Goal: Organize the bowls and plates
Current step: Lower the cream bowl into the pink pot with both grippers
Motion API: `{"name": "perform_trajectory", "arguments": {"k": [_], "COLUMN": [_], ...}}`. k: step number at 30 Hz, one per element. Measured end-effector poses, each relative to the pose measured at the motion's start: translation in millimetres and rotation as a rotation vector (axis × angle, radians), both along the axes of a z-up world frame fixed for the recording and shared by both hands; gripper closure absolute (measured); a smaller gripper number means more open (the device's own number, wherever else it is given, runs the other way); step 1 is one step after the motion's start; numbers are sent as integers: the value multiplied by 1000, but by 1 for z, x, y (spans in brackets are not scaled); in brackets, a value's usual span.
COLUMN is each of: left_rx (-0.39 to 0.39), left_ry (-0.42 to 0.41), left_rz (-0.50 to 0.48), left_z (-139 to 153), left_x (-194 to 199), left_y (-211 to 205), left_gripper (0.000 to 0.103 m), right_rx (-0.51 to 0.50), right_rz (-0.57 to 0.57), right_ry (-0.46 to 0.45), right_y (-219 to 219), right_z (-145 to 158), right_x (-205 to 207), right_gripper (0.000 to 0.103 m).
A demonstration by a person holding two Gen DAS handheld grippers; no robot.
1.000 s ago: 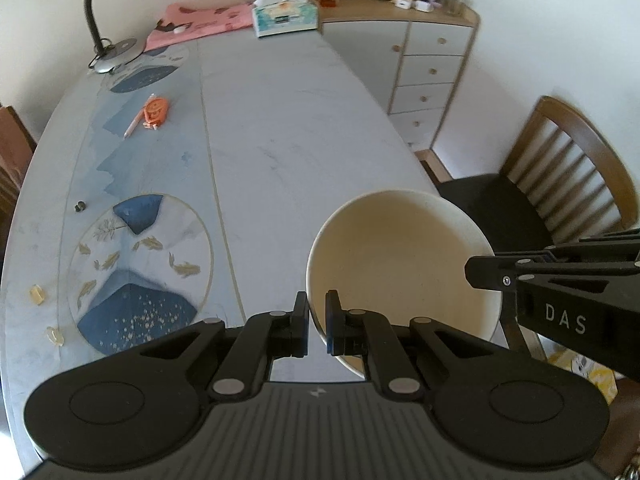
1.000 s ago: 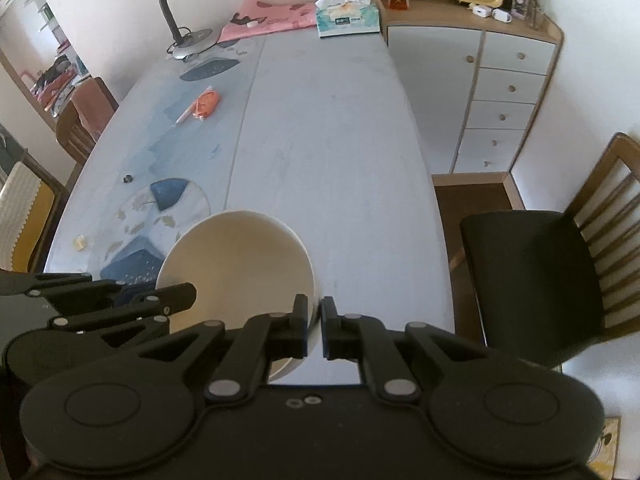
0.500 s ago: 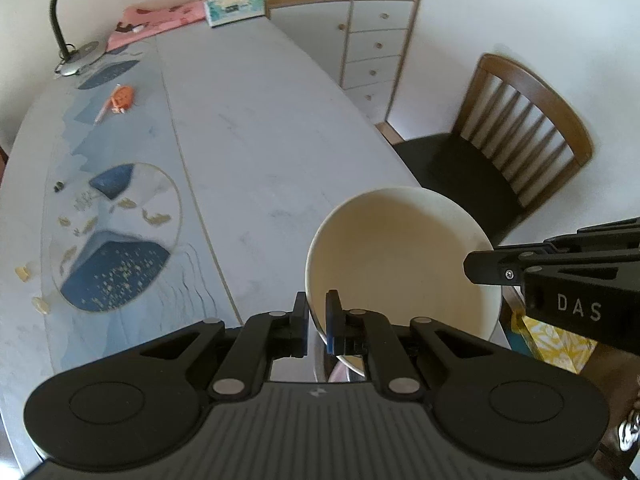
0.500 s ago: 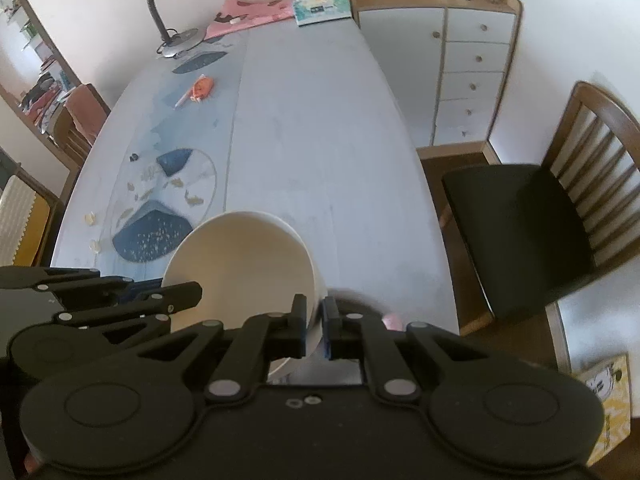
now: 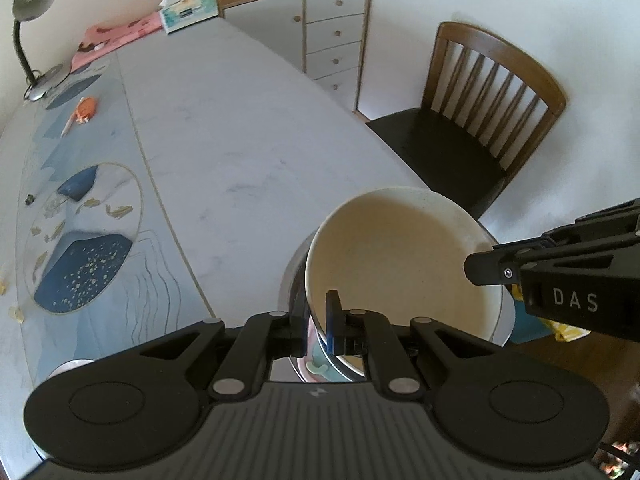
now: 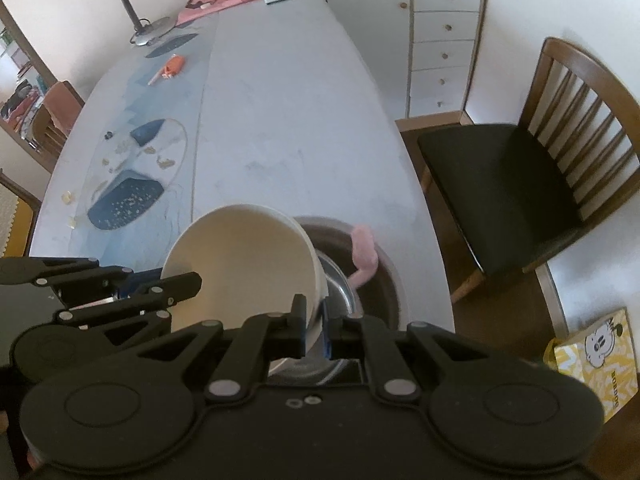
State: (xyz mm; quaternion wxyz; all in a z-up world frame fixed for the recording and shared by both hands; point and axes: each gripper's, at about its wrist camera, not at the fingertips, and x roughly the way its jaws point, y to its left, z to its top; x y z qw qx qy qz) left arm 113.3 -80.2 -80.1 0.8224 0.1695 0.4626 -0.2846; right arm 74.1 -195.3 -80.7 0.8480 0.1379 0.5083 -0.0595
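1. The round cream ceramic bowl (image 5: 404, 256) hangs mouth-up, slightly tilted, over the near table edge.
2. The left gripper (image 5: 318, 320) and right gripper (image 6: 314, 328) each pinch opposite sides of its rim.
3. Directly beneath sits a shiny steel basin (image 6: 340, 284) with a pink piece (image 6: 365, 252) on its rim; a wooden chair (image 6: 560, 152) stands beside.

We count one cream bowl (image 5: 400, 256) pinched between two claws, the left claw (image 5: 318, 320) and the right claw (image 6: 314, 330), and under it one steel bowl (image 6: 340, 284) with one pink item (image 6: 365, 254) inside. Far beyond the claws on the worktop (image 5: 240, 128) we count one desk lamp (image 5: 28, 32), one tissue box (image 5: 188, 10) and one orange object (image 5: 86, 109). To the right of the claws stands one wooden chair (image 5: 480, 112), and one chest with four drawers (image 6: 444, 40).
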Motion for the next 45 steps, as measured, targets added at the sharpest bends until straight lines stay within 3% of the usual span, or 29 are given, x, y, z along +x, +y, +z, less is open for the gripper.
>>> {"name": "perform_trajectory", "arguments": {"k": [17,30,45], "left_rx": [20,23,-32], "left_ry": [-23,-23,38], "left_rz": [-41,-36,-13], "left_z": [-29,-38,-39], "left_x": [-8,-4,4], "left_y": [-5,-8,3], "left_gripper": [96,96,96], "right_rx": [-34,-46,6], "right_rz": [-1,8,22], "right_ry": [19,17,25], "right_y": [4,5,0], "right_z": [-29,-34,-34], "right_x": [-11,-8,-7], "right_gripper": [95,94,86]}}
